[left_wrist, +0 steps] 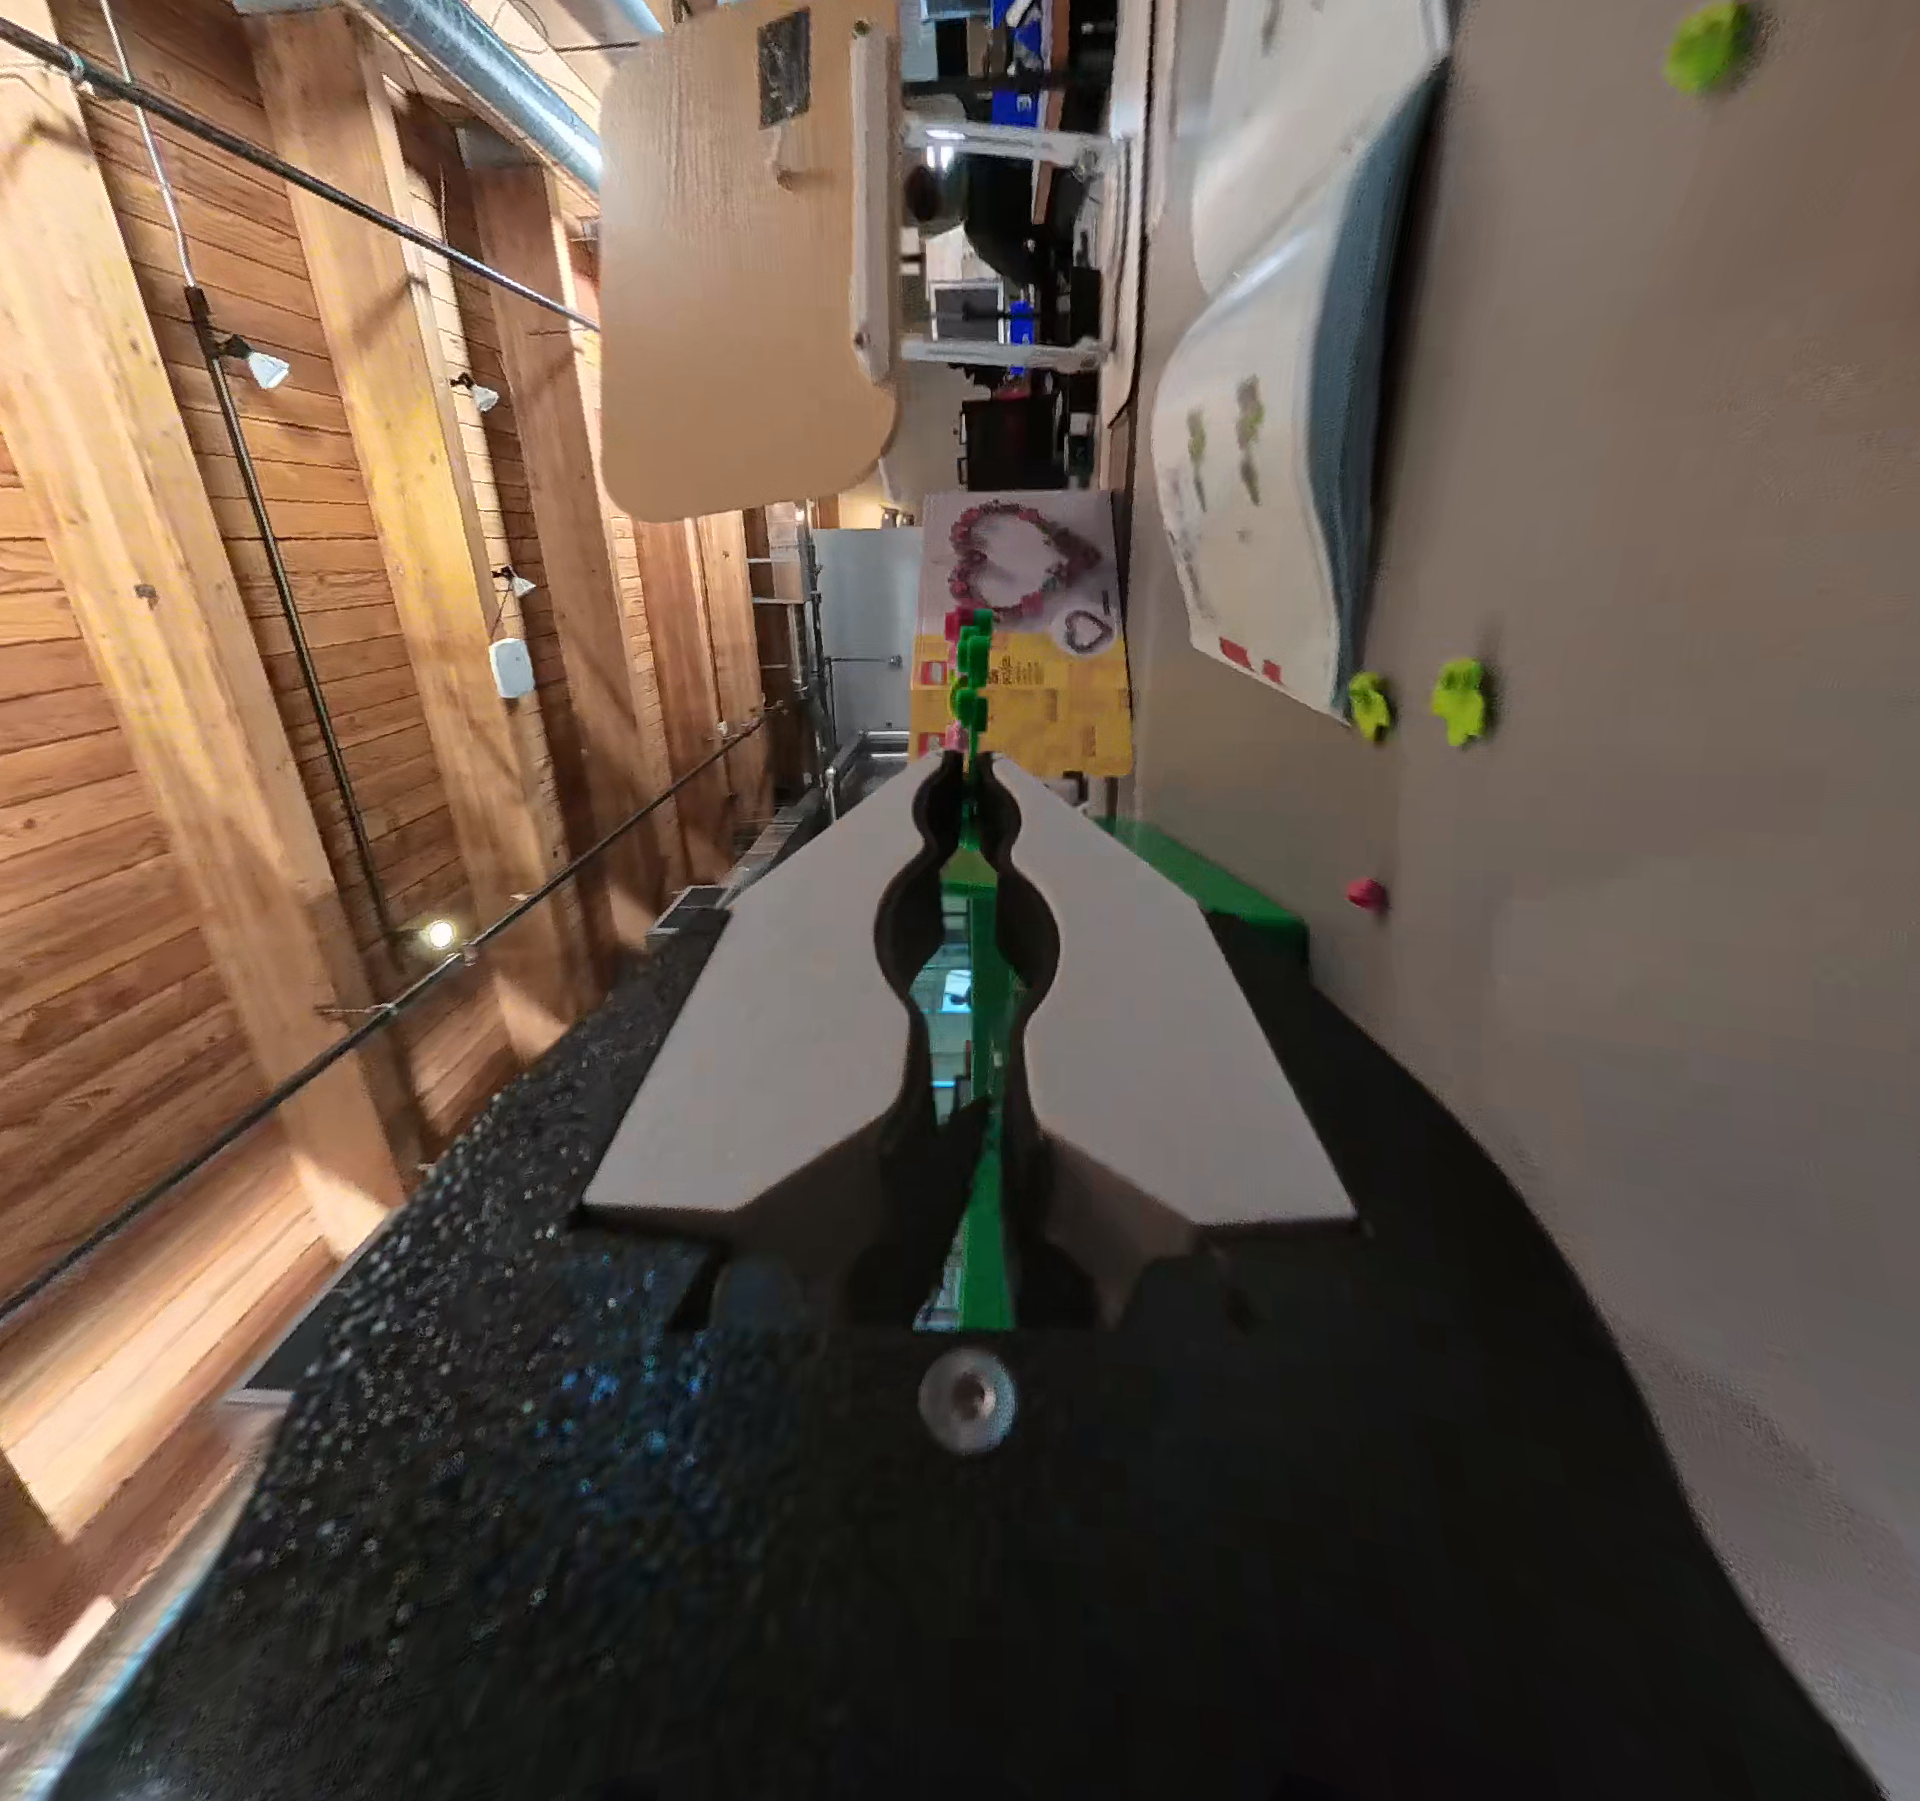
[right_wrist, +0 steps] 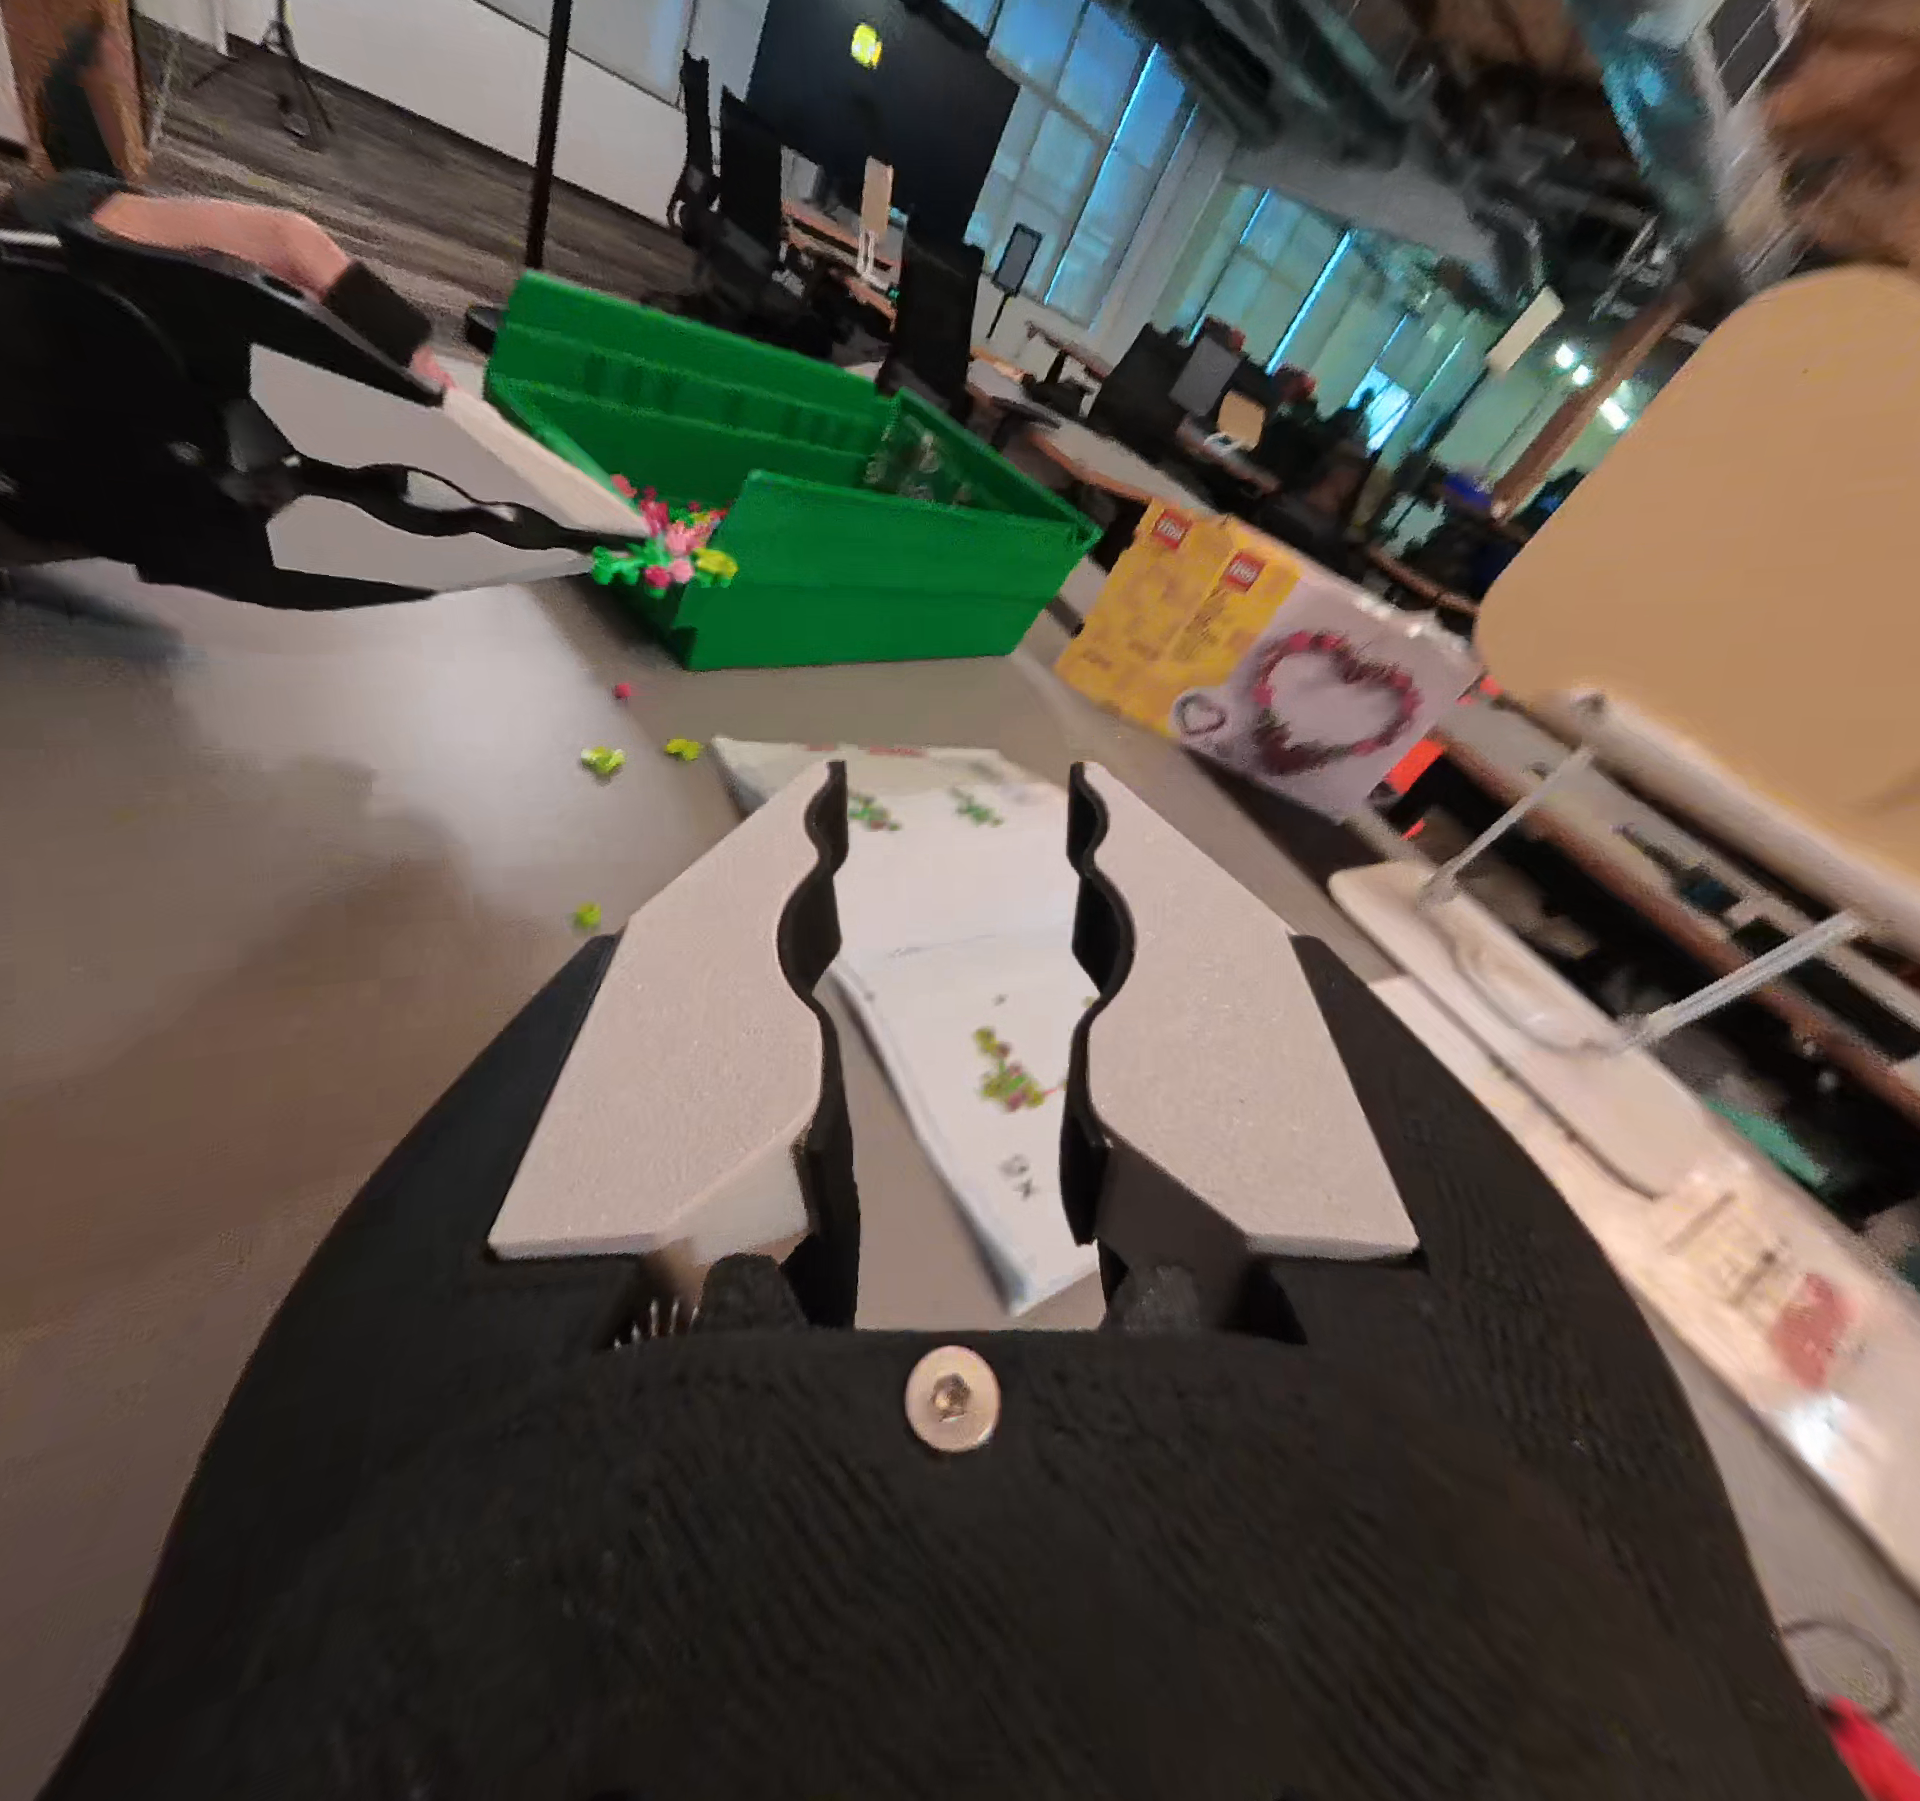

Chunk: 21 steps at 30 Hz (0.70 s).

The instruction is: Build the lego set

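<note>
**Desk:** What is the left gripper (right_wrist: 613,546) doing?

**Photographer:** It is rolled onto its side, so the table (left_wrist: 1662,1024) runs up the right edge of its own camera's view. Its fingers are pressed together on a small lego assembly (right_wrist: 665,551) of green, pink and yellow pieces, held in the air in front of the green bin (right_wrist: 831,567). From the right wrist view, a person's hand (right_wrist: 239,245) grips the tool from above.

**Desk:** And the right gripper (right_wrist: 951,785)?

**Photographer:** Level, pointing forward over the table, jaws spread apart with nothing between them. The open instruction booklet (right_wrist: 935,920) lies flat on the table just below and beyond its fingertips.

**Desk:** Give me the counts.

**Photographer:** One green bin, one booklet, one lego box (right_wrist: 1268,671), yellow with a heart-shaped wreath pictured on it, standing on the table beyond the booklet and right of the bin. Loose on the table, the left wrist view shows three lime-green pieces: two (left_wrist: 1369,705) (left_wrist: 1460,702) side by side near the booklet's corner, a third (left_wrist: 1709,47) well apart beside the booklet's other end. One pink piece (left_wrist: 1366,896) sits near the bin.

**Desk:** Anything inside the bin?

**Photographer:** Something at its far end, too blurred to tell what.
</note>
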### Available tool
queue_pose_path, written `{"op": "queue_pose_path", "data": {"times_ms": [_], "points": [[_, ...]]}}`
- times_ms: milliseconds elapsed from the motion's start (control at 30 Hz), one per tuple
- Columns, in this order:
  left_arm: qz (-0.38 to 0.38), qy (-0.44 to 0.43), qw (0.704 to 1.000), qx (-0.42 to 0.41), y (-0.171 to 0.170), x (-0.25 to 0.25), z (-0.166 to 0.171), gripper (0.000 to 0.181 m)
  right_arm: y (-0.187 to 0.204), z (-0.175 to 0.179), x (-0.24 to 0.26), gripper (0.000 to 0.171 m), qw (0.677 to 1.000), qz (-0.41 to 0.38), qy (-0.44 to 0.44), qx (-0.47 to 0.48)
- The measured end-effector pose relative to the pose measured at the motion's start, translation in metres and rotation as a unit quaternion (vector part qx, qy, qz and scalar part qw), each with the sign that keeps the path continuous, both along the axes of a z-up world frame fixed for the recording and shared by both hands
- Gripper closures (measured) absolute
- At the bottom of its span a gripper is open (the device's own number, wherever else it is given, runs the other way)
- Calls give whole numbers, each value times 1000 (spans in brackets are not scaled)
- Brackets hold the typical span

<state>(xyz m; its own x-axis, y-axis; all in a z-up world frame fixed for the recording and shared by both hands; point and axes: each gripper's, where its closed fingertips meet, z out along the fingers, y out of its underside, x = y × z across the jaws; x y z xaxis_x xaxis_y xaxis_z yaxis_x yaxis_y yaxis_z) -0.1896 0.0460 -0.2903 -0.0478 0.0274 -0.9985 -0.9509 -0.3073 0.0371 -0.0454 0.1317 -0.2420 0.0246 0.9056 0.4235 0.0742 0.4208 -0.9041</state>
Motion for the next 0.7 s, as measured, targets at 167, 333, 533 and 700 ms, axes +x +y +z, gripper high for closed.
{"op": "queue_pose_path", "data": {"times_ms": [167, 333, 533, 700], "points": [[-2, -5, 1000, -9, -7, 2, -23, 181, -23, -32, -5, 131, 999, 23, -31, -21], [-33, -34, 999, -17, -5, 20, -32, 181, -79, -56, -28, 132, 992, 111, -62, -1], [-45, -66, 996, -26, 0, 31, -35, 181, -95, -63, -57, 135, 977, 116, -73, 165], [-48, -93, 994, -31, 3, 34, -33, 181, -104, -74, -72, 142, 946, 133, -75, 286]]}}
